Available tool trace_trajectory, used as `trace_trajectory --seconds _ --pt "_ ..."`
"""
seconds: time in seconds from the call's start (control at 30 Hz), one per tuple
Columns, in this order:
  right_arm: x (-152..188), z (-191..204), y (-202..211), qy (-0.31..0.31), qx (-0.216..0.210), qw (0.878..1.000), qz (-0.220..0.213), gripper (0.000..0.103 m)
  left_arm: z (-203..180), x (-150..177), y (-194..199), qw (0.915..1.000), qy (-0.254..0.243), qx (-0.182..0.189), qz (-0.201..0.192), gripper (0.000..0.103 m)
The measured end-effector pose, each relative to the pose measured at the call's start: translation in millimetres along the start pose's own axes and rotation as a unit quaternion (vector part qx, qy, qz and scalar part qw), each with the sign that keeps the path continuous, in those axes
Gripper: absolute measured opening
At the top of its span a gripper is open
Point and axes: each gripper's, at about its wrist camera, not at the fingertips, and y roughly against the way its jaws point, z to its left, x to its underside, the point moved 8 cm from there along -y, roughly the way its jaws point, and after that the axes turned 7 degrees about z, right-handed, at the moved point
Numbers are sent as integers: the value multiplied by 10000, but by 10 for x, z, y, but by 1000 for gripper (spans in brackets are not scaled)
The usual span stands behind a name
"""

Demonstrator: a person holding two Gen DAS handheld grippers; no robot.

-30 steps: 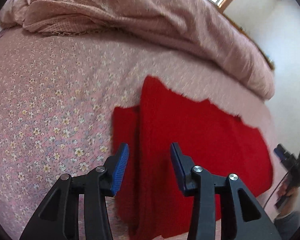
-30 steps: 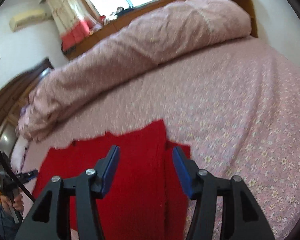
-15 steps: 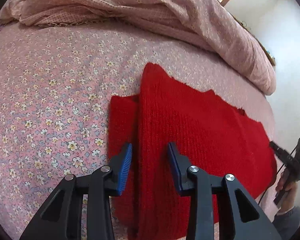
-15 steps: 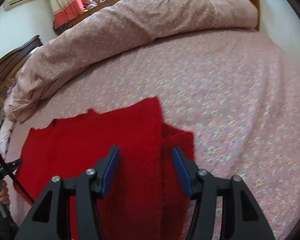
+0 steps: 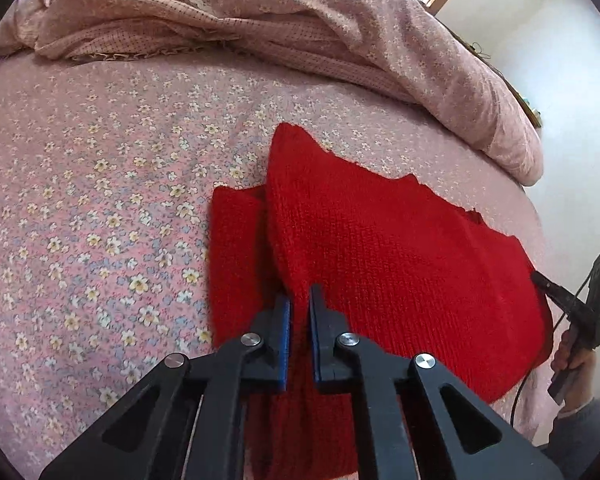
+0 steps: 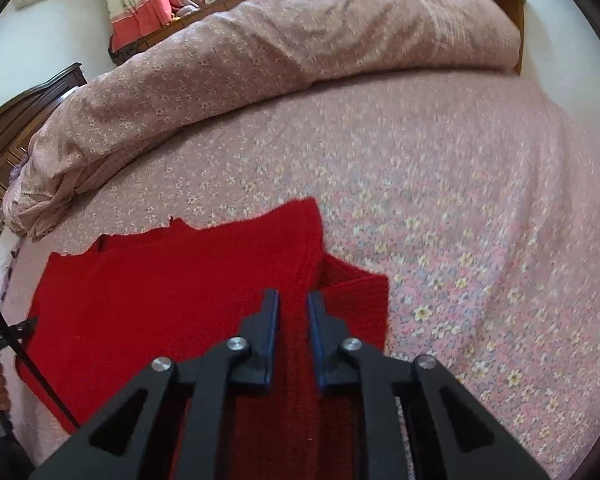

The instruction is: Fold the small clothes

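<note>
A red knitted garment (image 5: 380,248) lies flat on the floral pink bed sheet (image 5: 100,200), with one sleeve folded in along its side. My left gripper (image 5: 299,306) has its jaws nearly closed on the folded left edge of the garment. In the right wrist view the same garment (image 6: 172,280) fills the lower left. My right gripper (image 6: 293,302) is pinched on its folded right edge, beside the tucked sleeve (image 6: 356,292). Each gripper shows at the far edge of the other's view, the right gripper (image 5: 580,312) and the left gripper (image 6: 4,336).
A bunched pink duvet (image 5: 300,28) lies along the back of the bed, also in the right wrist view (image 6: 260,52). A dark wooden headboard (image 6: 24,120) and a window with red curtains (image 6: 140,0) are behind. The bed sheet (image 6: 480,220) spreads wide to the right.
Both grippers moved down onto the garment's side edges and closed from wide open to a narrow pinch on the red knit.
</note>
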Motion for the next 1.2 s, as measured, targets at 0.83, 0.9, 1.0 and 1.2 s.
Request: trace_trajectory --seconds 0.83,0.9,1.0,1.2 --pt "225 -97 88 -224 -270 9992 166 21 12 24 27 9984 -288 -490 -20 5" --pt "291 -106 101 -206 -400 9987 245 19 11 30 9 9983 -269 -510 -27 5" --pt "336 -121 155 -238 -481 9984 159 10 2 21 12 9985 -217 -507 -63 5" --pt "419 -187 193 -354 -529 9977 234 10 6 -6 3 9984 -227 -510 -98 5"
